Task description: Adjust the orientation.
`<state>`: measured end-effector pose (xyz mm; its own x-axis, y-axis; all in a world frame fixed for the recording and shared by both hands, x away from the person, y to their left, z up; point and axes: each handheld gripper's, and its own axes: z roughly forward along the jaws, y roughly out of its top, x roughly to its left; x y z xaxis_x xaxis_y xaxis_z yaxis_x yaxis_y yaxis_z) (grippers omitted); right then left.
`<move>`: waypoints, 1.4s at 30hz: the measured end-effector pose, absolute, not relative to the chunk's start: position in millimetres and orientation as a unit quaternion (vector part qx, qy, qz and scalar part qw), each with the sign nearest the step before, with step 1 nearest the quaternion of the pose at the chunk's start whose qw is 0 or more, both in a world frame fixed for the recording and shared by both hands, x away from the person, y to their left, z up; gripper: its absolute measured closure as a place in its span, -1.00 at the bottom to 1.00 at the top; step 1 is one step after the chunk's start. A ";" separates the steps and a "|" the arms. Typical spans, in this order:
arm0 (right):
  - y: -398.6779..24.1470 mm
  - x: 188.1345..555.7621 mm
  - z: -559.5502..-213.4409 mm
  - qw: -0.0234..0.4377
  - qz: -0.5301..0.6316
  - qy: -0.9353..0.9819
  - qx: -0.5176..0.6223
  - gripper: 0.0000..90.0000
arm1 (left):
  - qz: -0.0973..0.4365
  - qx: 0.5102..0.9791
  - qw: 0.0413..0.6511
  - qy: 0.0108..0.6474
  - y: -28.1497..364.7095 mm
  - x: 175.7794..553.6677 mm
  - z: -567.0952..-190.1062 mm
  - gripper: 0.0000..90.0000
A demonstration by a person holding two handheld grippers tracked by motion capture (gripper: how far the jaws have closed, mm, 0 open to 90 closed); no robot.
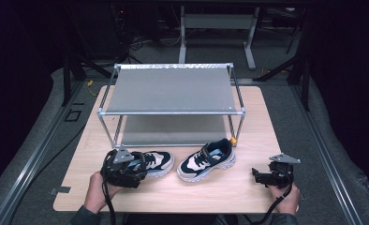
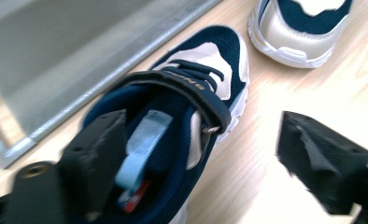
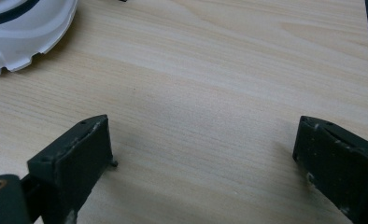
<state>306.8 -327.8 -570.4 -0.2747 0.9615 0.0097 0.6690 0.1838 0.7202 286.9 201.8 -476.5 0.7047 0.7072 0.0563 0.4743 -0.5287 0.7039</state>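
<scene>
Two navy, beige and white sneakers lie on the wooden table [image 1: 173, 187]. The left sneaker [image 1: 154, 161] has its heel under my left gripper [image 1: 135, 169]. In the left gripper view that sneaker [image 2: 205, 60] has a black strap across it. My left gripper [image 2: 201, 135] stands open there, one jaw down inside the shoe's opening and the other out over the table, apart from the shoe's side. The right sneaker [image 1: 207, 159] lies in the middle, its toe [image 2: 303, 32] close by. My right gripper [image 1: 257, 174] hovers open above bare wood, its jaws [image 3: 201, 135] wide with nothing between them.
A metal-framed rack [image 1: 171, 112] with two grey shelves stands behind the shoes. A small yellow piece [image 1: 233, 139] sits at its front right foot. The right sneaker's white sole [image 3: 23, 32] shows in the right gripper view. Bare wood lies along the table's front and right.
</scene>
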 end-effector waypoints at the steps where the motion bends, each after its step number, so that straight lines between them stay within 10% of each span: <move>1: -327.8 306.8 -570.4 0.232 0.315 0.733 0.556 -0.91 | 0.170 0.855 0.345 0.347 207.7 286.2 -474.4 -0.75; 3: -327.8 306.7 -570.4 0.233 0.315 0.733 0.556 -0.91 | 0.172 0.849 0.349 0.356 222.2 286.6 -471.8 -1.00; 19: -328.3 306.8 -570.3 0.233 0.316 0.733 0.556 -0.89 | 0.109 0.836 0.398 0.363 278.3 310.8 -524.6 -1.00; 23: -328.4 306.8 -570.3 0.233 0.316 0.733 0.556 -0.89 | 0.103 0.832 0.417 0.352 273.0 309.6 -529.3 -0.59; 37: -328.4 306.7 -570.3 0.233 0.316 0.733 0.556 -0.89 | 0.134 0.791 0.427 0.417 243.0 271.1 -531.2 -0.48; 42: -328.6 306.7 -570.2 0.233 0.316 0.732 0.556 -0.88 | 0.154 0.797 0.419 0.406 233.9 270.3 -533.8 -0.96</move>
<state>306.7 -328.6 -570.2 -0.2723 0.9622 0.0098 0.6670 0.1814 0.7226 270.3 233.9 -533.8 0.6223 0.7771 -0.0944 0.5180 -0.3184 0.7939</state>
